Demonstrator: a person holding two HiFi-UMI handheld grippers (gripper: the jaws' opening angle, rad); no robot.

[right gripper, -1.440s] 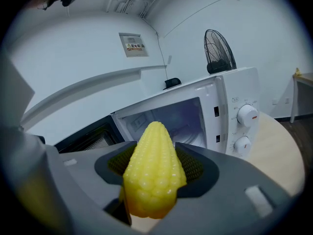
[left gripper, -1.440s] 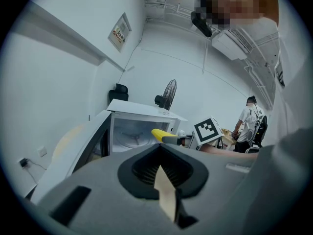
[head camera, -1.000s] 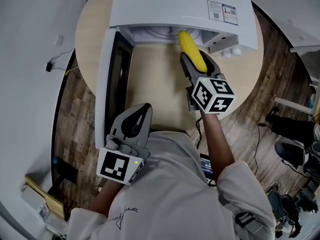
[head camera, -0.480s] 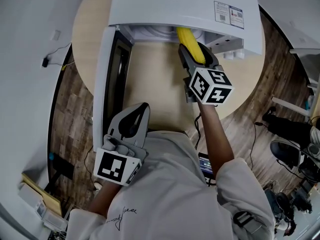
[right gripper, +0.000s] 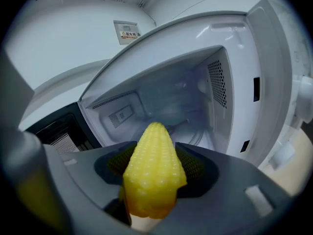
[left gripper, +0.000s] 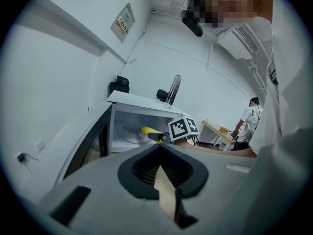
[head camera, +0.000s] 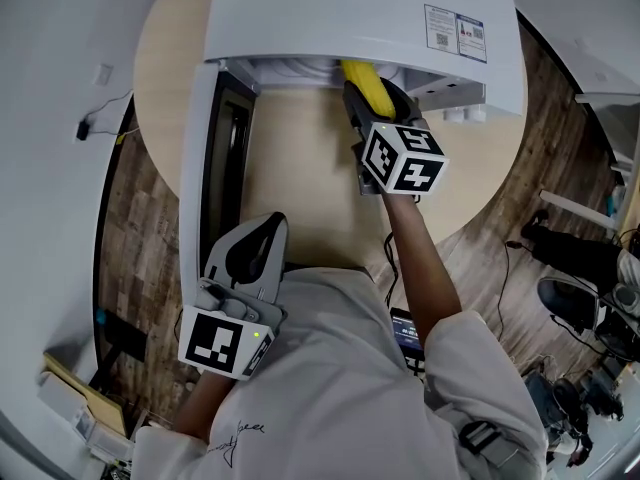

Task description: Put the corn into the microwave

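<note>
Pushed yellow plastic corn cob (head camera: 360, 76), clamped in right tongs (head camera: 372, 94), further into mouth of open white microwave (head camera: 340, 8); release inside next. Kept left tongs (head camera: 266, 224) closed, empty.

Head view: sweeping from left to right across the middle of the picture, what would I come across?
In order: brown wood-plank floor → open white microwave door with its dark window → pale round wooden tabletop → yellow corn cob clamped in the grey right gripper.
</note>
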